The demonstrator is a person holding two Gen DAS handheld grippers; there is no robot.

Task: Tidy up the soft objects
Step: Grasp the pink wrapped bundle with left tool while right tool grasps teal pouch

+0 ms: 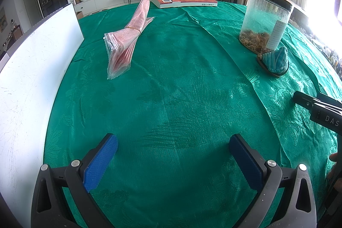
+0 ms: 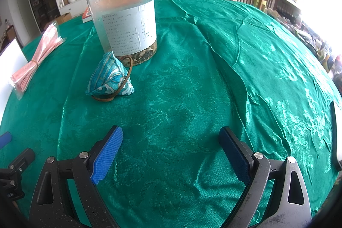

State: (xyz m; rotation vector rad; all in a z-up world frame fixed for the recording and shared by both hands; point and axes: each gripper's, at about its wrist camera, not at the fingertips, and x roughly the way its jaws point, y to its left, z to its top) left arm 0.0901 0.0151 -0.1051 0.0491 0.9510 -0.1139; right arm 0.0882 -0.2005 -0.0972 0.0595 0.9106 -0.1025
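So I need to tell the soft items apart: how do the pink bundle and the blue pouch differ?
The pink bundle is long, flat, plastic-wrapped and banded mid-length; the blue pouch is a compact, patterned fabric pyramid with a brown loop. The bundle lies alone; the pouch sits close by the jar. Both rest ungripped on the green cloth.

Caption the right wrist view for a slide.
Open right gripper hovers over green tablecloth, facing a blue fabric pouch beside a lidded plastic jar.

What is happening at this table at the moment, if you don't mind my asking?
A person holds a two-finger gripper in each hand above a green tablecloth. The left gripper and the right gripper both have their jaws open and hold nothing. On the cloth lie a small blue fabric pouch by a plastic jar, and a banded bundle of pink packets. Nothing has been picked up yet.
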